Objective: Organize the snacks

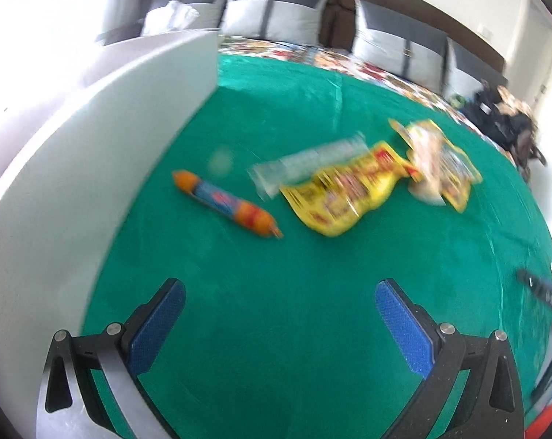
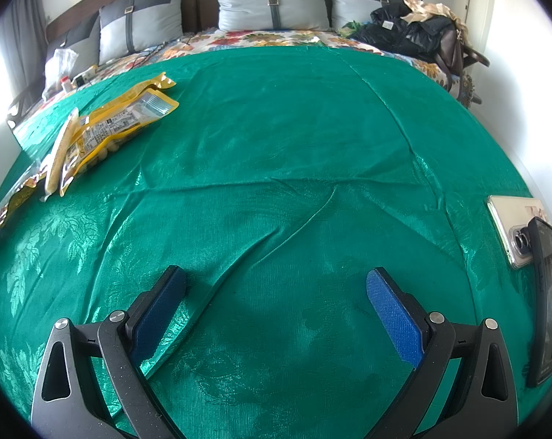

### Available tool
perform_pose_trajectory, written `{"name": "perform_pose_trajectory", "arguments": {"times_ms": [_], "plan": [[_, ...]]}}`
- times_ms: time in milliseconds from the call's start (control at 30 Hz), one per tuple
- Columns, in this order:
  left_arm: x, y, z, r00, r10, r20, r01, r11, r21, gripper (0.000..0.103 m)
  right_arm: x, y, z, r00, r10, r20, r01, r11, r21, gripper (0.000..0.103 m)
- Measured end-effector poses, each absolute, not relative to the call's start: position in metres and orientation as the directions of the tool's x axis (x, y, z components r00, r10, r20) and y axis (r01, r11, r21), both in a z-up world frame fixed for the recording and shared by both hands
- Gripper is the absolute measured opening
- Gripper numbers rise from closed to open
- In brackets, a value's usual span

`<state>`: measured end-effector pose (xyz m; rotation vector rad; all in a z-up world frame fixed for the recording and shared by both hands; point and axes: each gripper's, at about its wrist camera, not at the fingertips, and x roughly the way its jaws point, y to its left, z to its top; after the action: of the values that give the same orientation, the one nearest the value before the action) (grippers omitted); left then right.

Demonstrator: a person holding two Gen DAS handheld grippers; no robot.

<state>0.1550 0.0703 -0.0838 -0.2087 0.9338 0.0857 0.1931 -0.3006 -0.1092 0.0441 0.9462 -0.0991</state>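
In the blurred left wrist view, an orange and blue tube-shaped snack lies on the green cloth, ahead of my open, empty left gripper. To its right lie a clear wrapped snack, a yellow snack bag and another yellow packet. In the right wrist view, yellow snack bags and a slim wafer pack lie at the far left. My right gripper is open and empty over bare cloth.
A white box wall stands at the left of the left wrist view. Two phones lie at the right edge. Pillows and a black bag sit at the head of the bed.
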Motion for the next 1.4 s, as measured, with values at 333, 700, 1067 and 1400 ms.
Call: {"name": "perform_pose_trajectory", "arguments": {"times_ms": [333,700,1067,1400], "plan": [[0.229,0.110,-0.097,0.511,0.064,-0.857,-0.337,0.932,-0.131,0.052,0.193,-0.301,-0.109,0.581,-0.066,-0.812,0.104,0.995,-0.006,0.101],[0.177,0.099,-0.099,0.500,0.025,-0.866,-0.044,0.999,0.004,0.015,0.194,-0.300,-0.110,0.581,-0.066,-0.812,0.105,0.994,-0.006,0.101],[0.136,0.072,-0.097,0.542,0.016,-0.840,0.007,1.000,0.024,0.085,0.194,-0.300,-0.110,0.581,-0.066,-0.811,0.105,0.994,-0.006,0.101],[0.151,0.093,-0.112,0.566,0.027,-0.824,-0.058,0.998,-0.007,0.103,0.195,-0.300,-0.110,0.581,-0.066,-0.811,0.105,0.994,-0.006,0.101]]}}
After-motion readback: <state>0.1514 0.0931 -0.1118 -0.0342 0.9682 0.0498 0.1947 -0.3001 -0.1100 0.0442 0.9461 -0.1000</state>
